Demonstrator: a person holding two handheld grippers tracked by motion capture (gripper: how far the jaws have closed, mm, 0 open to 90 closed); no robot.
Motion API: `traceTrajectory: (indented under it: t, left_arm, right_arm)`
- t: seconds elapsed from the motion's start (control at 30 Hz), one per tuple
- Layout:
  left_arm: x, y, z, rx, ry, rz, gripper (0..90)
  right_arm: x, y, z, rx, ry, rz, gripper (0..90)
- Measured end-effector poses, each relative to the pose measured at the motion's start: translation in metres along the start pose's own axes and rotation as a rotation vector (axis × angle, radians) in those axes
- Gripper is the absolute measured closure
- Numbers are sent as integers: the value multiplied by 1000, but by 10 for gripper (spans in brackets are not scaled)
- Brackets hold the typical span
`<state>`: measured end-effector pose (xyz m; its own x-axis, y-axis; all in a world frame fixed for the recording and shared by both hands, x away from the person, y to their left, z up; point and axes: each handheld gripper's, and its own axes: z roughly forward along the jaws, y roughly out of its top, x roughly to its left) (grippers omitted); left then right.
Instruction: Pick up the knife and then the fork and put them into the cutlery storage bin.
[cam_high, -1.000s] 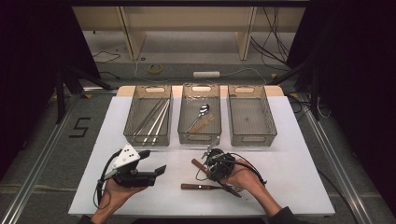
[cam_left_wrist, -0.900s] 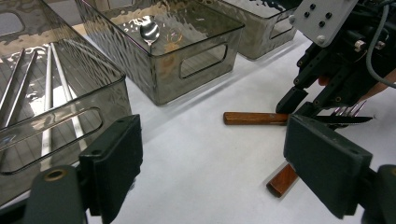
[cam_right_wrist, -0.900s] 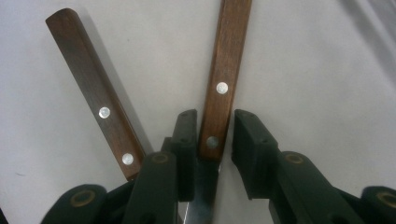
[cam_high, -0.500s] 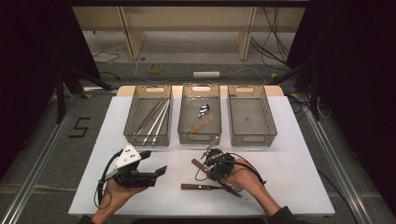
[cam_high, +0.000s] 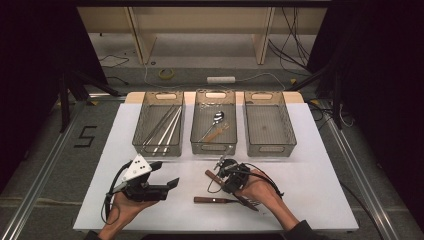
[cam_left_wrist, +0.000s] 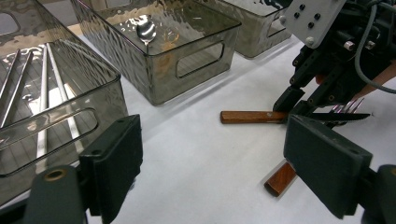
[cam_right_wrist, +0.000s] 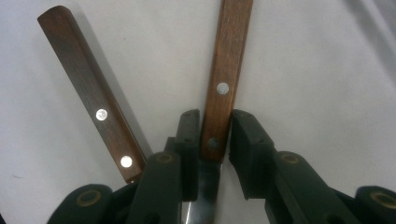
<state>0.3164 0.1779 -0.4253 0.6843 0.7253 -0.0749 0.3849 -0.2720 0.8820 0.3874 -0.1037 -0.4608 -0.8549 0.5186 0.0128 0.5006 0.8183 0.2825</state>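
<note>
A wooden-handled knife (cam_high: 212, 176) lies slanted on the white table (cam_high: 320, 180). My right gripper (cam_high: 226, 181) points down on it. In the right gripper view both pads press the handle's blade end (cam_right_wrist: 217, 112), and the jaws have just been closing on it. A wooden-handled fork (cam_high: 207, 200) lies beside the knife, handle (cam_right_wrist: 88, 84) free and tines (cam_left_wrist: 348, 105) past the blade. My left gripper (cam_high: 169, 172) is held level at the front left, aimed at the cutlery. Its jaws (cam_left_wrist: 215, 154) stand wide open with nothing between them.
Three clear trays stand in a row at the back. The left tray (cam_high: 159, 150) holds long metal rods, the middle one (cam_high: 214, 148) a spoon and other cutlery, and the right one (cam_high: 270, 150) looks bare. Both forearms rest at the front edge.
</note>
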Motion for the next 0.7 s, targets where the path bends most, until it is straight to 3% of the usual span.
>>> traceTrajectory:
  t: [0.7]
  left_arm:
    - [-2, 0, 0, 1, 1, 11, 195]
  right_arm:
    - [0, 6, 0, 39, -4, 29, 772]
